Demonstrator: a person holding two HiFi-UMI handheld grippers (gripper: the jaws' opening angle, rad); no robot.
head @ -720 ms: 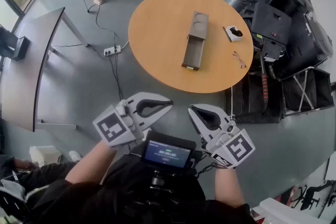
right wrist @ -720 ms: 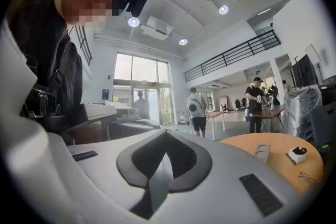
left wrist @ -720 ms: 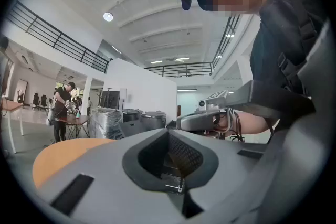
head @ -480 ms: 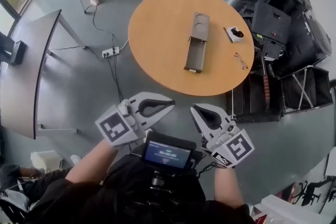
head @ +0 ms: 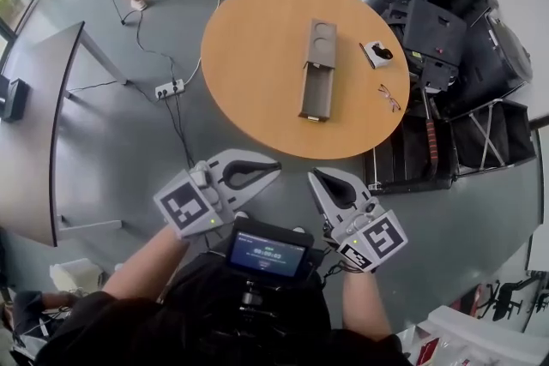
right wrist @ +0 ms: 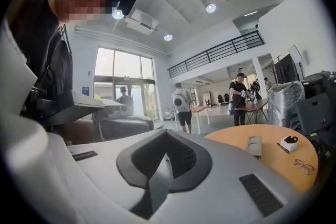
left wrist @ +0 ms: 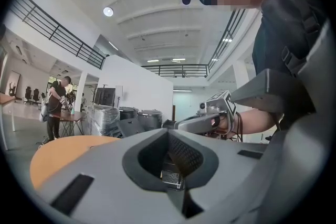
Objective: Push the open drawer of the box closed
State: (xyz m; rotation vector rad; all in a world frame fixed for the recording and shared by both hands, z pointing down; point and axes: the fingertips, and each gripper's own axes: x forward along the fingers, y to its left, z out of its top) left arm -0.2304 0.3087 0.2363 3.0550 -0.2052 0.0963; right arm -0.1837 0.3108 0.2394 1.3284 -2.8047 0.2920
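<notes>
Both claws are held low in front of the body, over the floor and short of the bench (head: 249, 56). The left claw (head: 273, 168) is seen with its jaws brought together and nothing between them; the right claw (head: 314, 178) is likewise closed and empty. The box (head: 322, 39) lies on the bench well ahead of both claws, right of the bench's middle. Its long axis runs nearly straight away from the person, and the drawer (head: 315, 93) is drawn out of the near end, so that the drawer front is turned toward the claws. The right claw is judged the nearer, being almost in line with the drawer front; the left claw is set off to the left. A straight push along the long axis, away from the body, is called for; an off-axis push may be expected to turn the box on the bench. No contact has yet been made.
</notes>
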